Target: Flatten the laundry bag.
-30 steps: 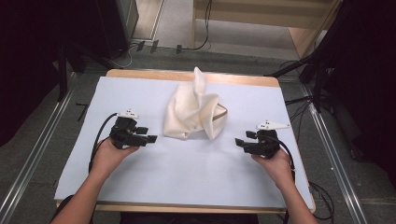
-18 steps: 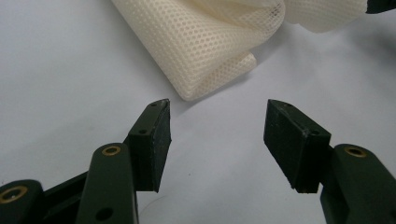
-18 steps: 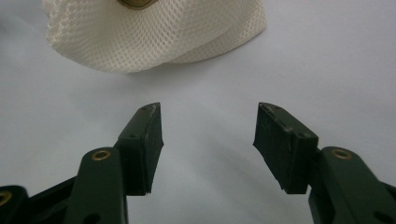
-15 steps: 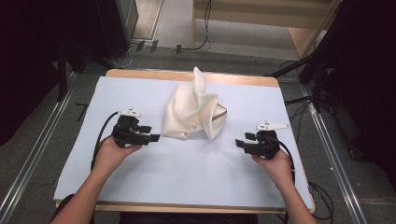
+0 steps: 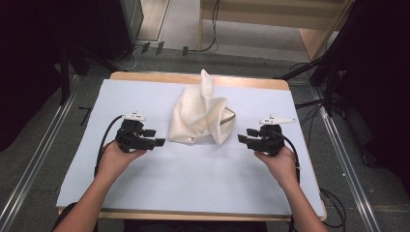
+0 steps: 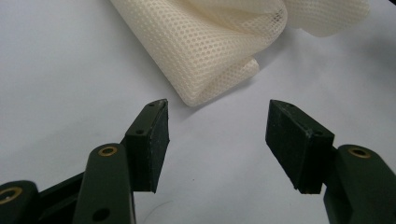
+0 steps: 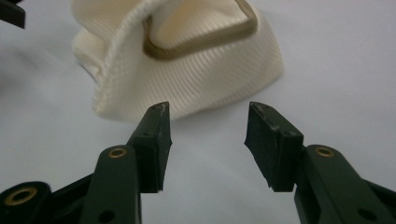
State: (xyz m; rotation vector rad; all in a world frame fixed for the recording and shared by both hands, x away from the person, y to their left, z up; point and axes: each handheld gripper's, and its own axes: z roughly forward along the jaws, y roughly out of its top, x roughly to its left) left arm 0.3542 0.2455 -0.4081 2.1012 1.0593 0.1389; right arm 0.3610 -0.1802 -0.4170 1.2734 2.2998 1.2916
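A crumpled cream mesh bag (image 5: 200,118) lies mid-frame. The left gripper (image 5: 158,143) has its jaws apart and empty; the right gripper (image 5: 241,138), jaws just narrowing, also holds nothing.

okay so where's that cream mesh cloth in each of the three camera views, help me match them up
High view: the cream mesh cloth lies bunched at mid table, between the two grippers.
Left gripper view: top middle, a folded edge just beyond the open jaws.
Right gripper view: upper middle, ahead of the open jaws.
Shared landmark: the tan trim band, also at the cloth's right side in the high view.
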